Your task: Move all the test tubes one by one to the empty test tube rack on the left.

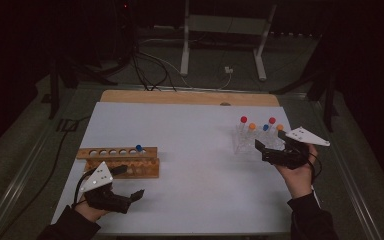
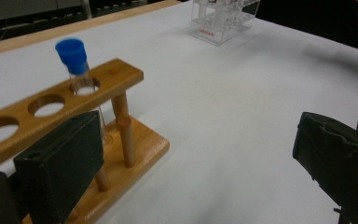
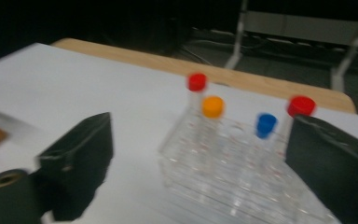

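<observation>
The counter (image 1: 195, 150) wears a white sheet across nearly all its top, with a strip of bare wood showing along the far edge. Take the wooden rack (image 1: 122, 161) as the mark: it stands on the sheet toward the near left, one blue-capped tube (image 1: 139, 148) upright in its end hole. Well off to the right of that rack, and a touch farther back, sits a clear plastic rack (image 1: 257, 141) carrying tubes with red, orange and blue caps.
</observation>
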Tool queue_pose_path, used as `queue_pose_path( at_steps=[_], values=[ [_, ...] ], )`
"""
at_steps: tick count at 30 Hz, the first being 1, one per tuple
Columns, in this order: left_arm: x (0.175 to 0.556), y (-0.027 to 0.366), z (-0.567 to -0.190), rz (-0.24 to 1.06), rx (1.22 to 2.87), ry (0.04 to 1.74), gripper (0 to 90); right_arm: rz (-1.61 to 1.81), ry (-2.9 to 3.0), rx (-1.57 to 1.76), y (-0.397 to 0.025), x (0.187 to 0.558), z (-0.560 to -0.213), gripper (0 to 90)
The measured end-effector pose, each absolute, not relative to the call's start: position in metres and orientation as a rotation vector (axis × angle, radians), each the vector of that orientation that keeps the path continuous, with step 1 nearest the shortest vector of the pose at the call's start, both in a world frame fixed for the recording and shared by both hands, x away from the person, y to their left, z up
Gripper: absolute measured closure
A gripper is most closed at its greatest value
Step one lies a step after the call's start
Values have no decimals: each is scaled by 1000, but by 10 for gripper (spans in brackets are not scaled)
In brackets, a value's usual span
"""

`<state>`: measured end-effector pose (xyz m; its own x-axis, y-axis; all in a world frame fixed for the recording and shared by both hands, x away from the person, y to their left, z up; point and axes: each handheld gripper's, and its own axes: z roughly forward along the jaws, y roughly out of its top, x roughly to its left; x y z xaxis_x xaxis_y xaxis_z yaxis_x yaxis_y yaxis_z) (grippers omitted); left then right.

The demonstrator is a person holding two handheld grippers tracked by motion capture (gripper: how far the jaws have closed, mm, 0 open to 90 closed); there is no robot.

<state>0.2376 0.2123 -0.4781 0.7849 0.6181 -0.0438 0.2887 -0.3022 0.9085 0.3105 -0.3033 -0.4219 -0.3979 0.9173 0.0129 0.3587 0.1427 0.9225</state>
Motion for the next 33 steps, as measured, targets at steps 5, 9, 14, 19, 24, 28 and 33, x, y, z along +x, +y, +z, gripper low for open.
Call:
queue_pose_path(
  at_steps=[5,9,14,19,24,28,33],
  values=[
    [237,214,-481,386,1897,691,27,1193,1843,1276,-311,324,-438,282],
    [236,213,-483,389,1907,683,27,1145,1846,1340,-316,334,-448,355],
    [236,213,-483,376,1909,683,27,1094,1843,1394,-316,346,-453,434],
    [237,213,-483,378,1911,683,27,1067,1840,1442,-315,359,-455,539],
    [237,213,-483,378,1914,679,27,1012,1835,1482,-314,371,-458,605],
    [237,214,-484,374,1915,679,27,996,1830,1503,-314,378,-462,617],
    [238,214,-484,368,1916,678,27,974,1838,1516,-312,386,-465,644]
  ],
)
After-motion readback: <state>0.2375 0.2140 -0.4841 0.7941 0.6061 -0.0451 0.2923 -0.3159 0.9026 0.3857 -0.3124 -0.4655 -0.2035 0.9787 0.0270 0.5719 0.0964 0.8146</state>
